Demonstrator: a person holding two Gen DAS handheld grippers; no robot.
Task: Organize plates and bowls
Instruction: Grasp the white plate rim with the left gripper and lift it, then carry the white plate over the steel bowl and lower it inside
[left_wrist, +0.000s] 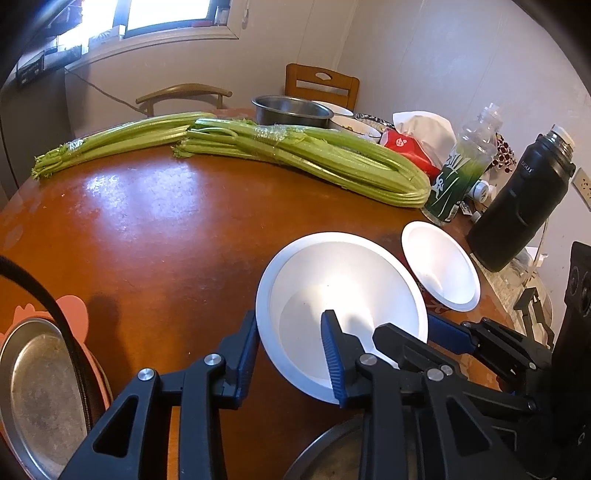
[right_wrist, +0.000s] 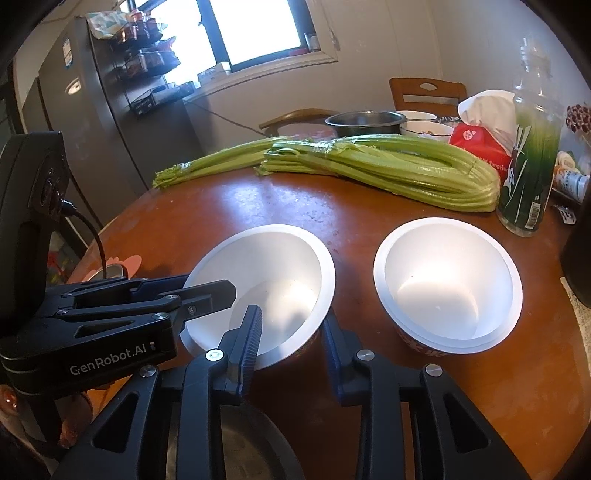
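Near bowl (right_wrist: 258, 291): white, upright on the brown table (left_wrist: 147, 229); the second bowl (right_wrist: 447, 288) stands just beside it, apart.
Left gripper (left_wrist: 291, 354): astride the near bowl's rim on its left side; one finger outside the wall, one inside; clenched on the wall.
Right gripper (right_wrist: 291, 339): astride the rim nearest its camera; one finger inside, one outside; clenched on the same bowl.
Step in hand (judged): lifting the near bowl to nest it in the second bowl; keep both grips level and raise together, so the thin wall does not twist; clear the second rim before lowering.
Steel plates: one (left_wrist: 40, 387) at the left edge of the left view, another (right_wrist: 229, 450) below the grippers; both cut off by the frame.
Hard to make out: pad contact on the outer wall, hidden by the bowl; the red print on the bowls' sides.
Backdrop: celery (right_wrist: 369, 166); bottle (right_wrist: 528, 166); black flask (left_wrist: 524, 199).
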